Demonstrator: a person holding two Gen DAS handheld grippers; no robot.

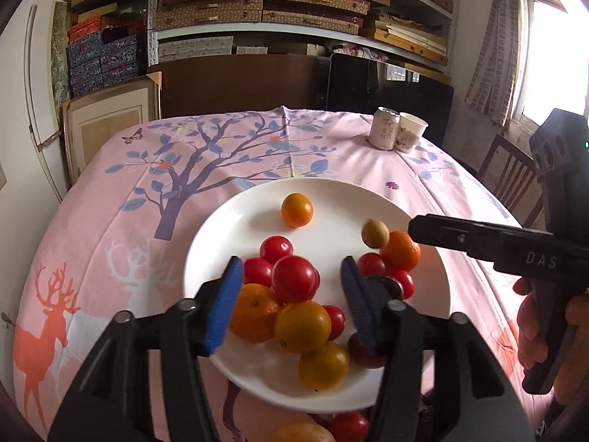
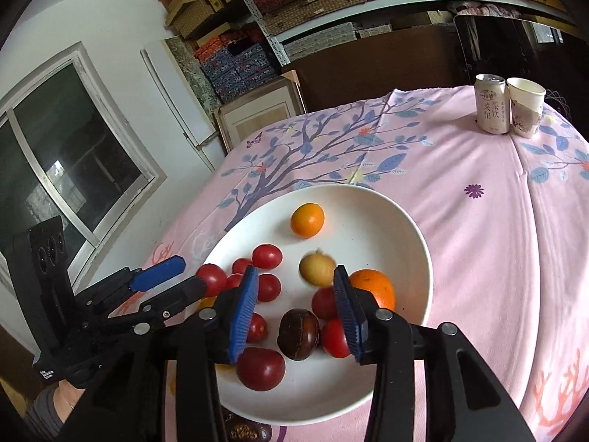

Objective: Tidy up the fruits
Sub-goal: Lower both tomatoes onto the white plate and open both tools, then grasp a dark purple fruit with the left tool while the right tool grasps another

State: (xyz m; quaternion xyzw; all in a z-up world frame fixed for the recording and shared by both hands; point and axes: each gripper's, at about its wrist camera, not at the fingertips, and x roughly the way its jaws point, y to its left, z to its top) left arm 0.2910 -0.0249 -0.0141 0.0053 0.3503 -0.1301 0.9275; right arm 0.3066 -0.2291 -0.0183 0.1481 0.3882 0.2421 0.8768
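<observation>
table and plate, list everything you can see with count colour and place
plate: one, white, near middle of the table
tomatoes: several, red, heaped on the plate
oranges: about five, orange to yellow, on the plate, one apart at the far side
pale fruit: one, tan, right part of the plate
dark fruit: one, brownish, near side of the plate
can: one, white, far right of the table
paper cup: one, white, beside the can
tablecloth: one, pink, tree print
left gripper: jaws open, blue pads, over the fruit
right gripper: jaws open, blue pads, over the plate
</observation>
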